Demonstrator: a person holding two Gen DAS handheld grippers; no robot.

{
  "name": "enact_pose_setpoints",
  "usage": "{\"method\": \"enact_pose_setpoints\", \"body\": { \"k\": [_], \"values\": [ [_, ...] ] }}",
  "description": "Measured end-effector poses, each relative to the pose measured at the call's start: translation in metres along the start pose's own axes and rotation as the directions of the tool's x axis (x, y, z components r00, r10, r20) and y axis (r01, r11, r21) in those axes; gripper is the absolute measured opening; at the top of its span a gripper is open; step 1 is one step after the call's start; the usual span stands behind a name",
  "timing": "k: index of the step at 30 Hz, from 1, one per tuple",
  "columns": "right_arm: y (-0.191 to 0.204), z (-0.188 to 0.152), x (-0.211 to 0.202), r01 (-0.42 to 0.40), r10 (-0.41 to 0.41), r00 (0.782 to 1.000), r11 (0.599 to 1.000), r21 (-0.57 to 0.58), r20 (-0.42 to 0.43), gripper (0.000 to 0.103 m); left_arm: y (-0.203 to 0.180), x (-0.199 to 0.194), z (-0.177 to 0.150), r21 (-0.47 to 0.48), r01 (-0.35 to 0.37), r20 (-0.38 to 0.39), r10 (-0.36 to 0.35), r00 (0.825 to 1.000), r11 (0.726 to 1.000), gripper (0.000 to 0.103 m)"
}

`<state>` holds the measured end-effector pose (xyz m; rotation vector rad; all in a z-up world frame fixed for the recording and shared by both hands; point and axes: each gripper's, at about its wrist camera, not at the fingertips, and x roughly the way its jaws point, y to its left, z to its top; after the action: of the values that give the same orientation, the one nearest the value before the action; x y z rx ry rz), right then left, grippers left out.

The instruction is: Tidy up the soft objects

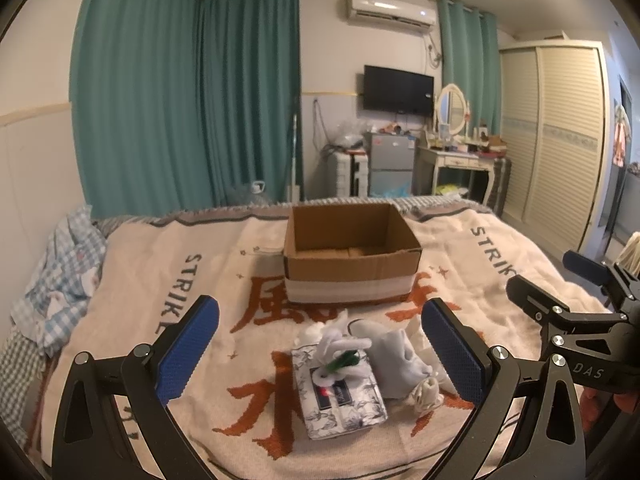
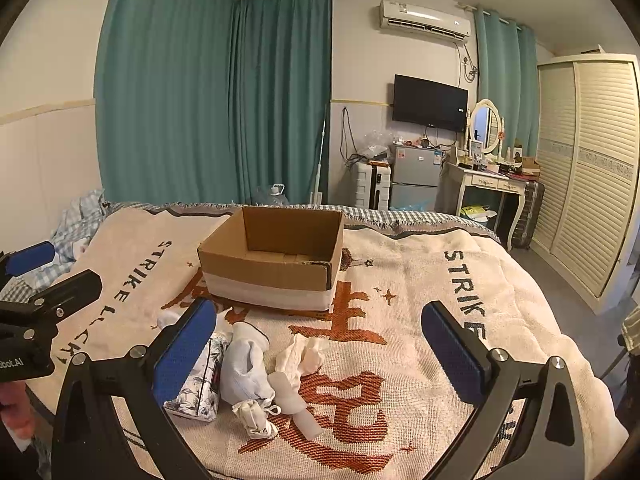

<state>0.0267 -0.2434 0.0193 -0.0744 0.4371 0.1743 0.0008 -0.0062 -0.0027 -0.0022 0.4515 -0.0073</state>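
Observation:
An open cardboard box (image 1: 352, 256) (image 2: 276, 258) stands on the bed blanket, empty inside. In front of it lies a pile of soft things: a floral tissue pack (image 1: 340, 396) (image 2: 200, 384), a white item with a green tuft (image 1: 340, 356) on top of it, a pale grey pouch (image 1: 394, 360) (image 2: 244, 364), a small knotted white bundle (image 1: 426, 396) (image 2: 254, 416) and cream cloths (image 2: 302, 354). My left gripper (image 1: 320, 354) hovers open over the pile. My right gripper (image 2: 320, 356) is open above the cream cloths. Neither holds anything.
The cream blanket (image 2: 420, 320) with orange characters covers the bed. Crumpled checked bedding (image 1: 60, 284) lies at the left edge. Beyond the bed stand teal curtains, a small fridge (image 2: 414, 178), a dressing table (image 2: 490, 184) and a wardrobe (image 2: 592, 168).

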Motion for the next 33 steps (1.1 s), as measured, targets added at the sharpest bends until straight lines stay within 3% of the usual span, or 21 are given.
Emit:
{"method": "enact_pose_setpoints", "body": {
  "k": [33],
  "values": [
    [-0.0015, 0.0005, -0.0011, 0.003, -0.003, 1.0, 1.0, -0.002, 0.007, 0.103, -0.0029, 0.0015, 0.0, 0.008, 0.002, -0.004, -0.002, 1.0, 1.0, 0.103]
  ]
}}
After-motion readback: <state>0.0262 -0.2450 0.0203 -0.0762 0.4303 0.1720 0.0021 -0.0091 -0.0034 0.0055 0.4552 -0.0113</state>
